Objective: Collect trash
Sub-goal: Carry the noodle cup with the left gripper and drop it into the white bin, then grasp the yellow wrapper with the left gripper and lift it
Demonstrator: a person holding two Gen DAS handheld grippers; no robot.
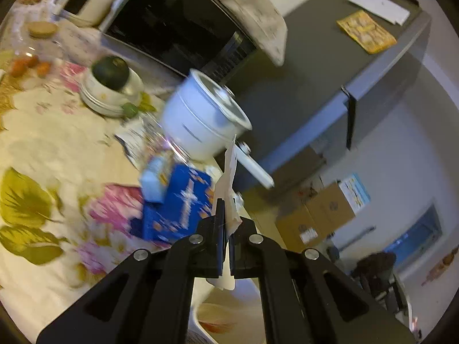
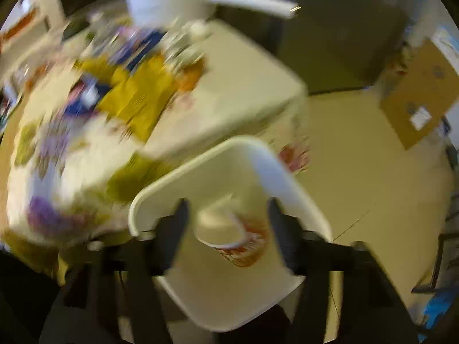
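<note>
Over the table edge, left hand-held gripper (image 1: 226, 220) clamping paper scrap (image 1: 229, 177), right hand-held gripper (image 2: 228, 212) spread around cup (image 2: 232, 229).

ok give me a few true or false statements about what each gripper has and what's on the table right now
1. The left gripper is clamped on a white scrap of paper. True.
2. The right gripper is shut tight on the paper cup. False: its jaws stand apart, with the cup lying on its side on the white chair between them.
3. The white pot has a lid on. True.
4. A blue packet lies on the floral tablecloth. True.
5. The cardboard boxes sit on the table. False: they are beyond it, against the wall.
</note>
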